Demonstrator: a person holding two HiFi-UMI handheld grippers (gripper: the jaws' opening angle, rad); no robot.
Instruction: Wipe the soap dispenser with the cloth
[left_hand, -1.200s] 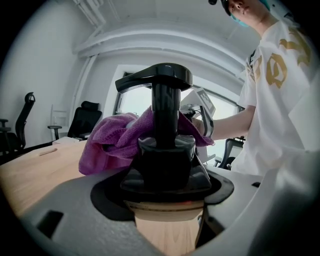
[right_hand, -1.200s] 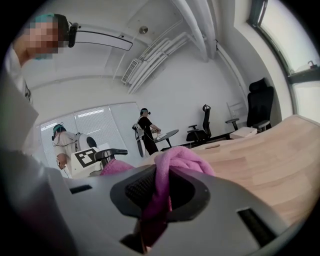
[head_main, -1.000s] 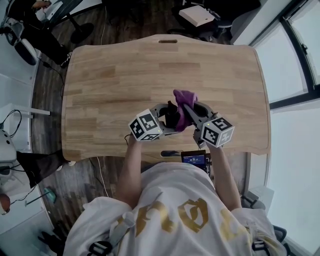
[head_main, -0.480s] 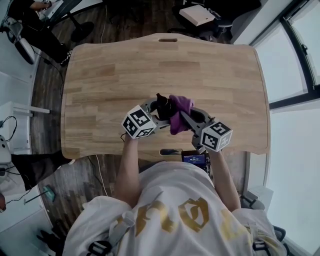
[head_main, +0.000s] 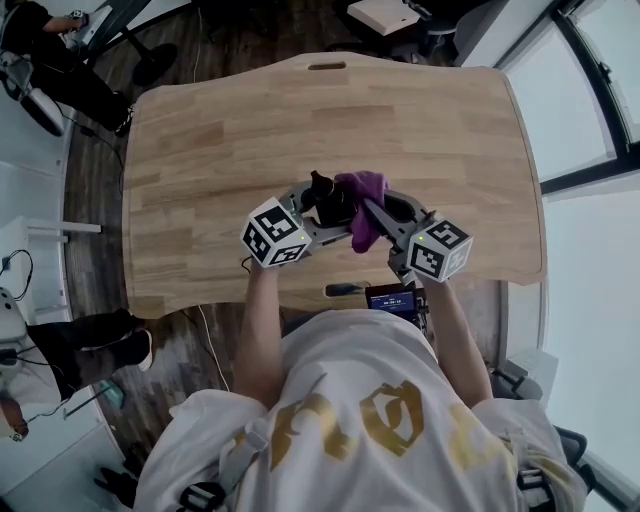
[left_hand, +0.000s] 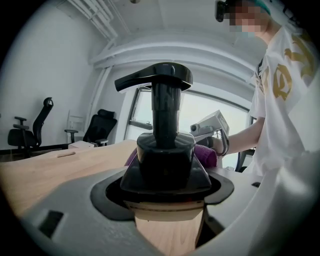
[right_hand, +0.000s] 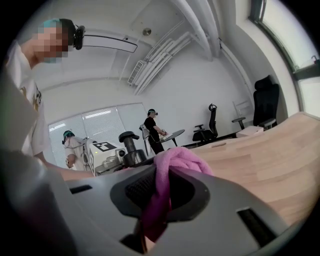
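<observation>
Counter (head_main: 300, 120) of pale wood fills the head view, bare apart from what the two tools hold near its front edge, just ahead of the person (head_main: 370, 420); the left tool (head_main: 318, 210) is clenched on the dispenser (head_main: 322, 192), and the left gripper view shows its jaws pressed to either side of the tan body just under the black collar (left_hand: 165, 172); the dispenser stands upright there, pump (left_hand: 157, 77) on top with the spout to the left, though no view shows whether its base rests on the counter or hangs clear; the right tool (head_main: 368, 222) is clamped on the cloth (head_main: 362, 185), a purple wad bunched up out of the closed jaws, with a tail hanging below them; the cloth lies against the dispenser's far side, touching or very nearly.

Judged from this, wiping is under way or about to begin; the dispenser is likely rigid, smooth and a little slippery, and top-heavy at the pump, so the low hold on the body suits it, and the pump should be left alone since it would sink under pressure; the cloth is soft and limp, so only the bunched part near the jaws can press, and it may slip out if dragged hard.
</observation>
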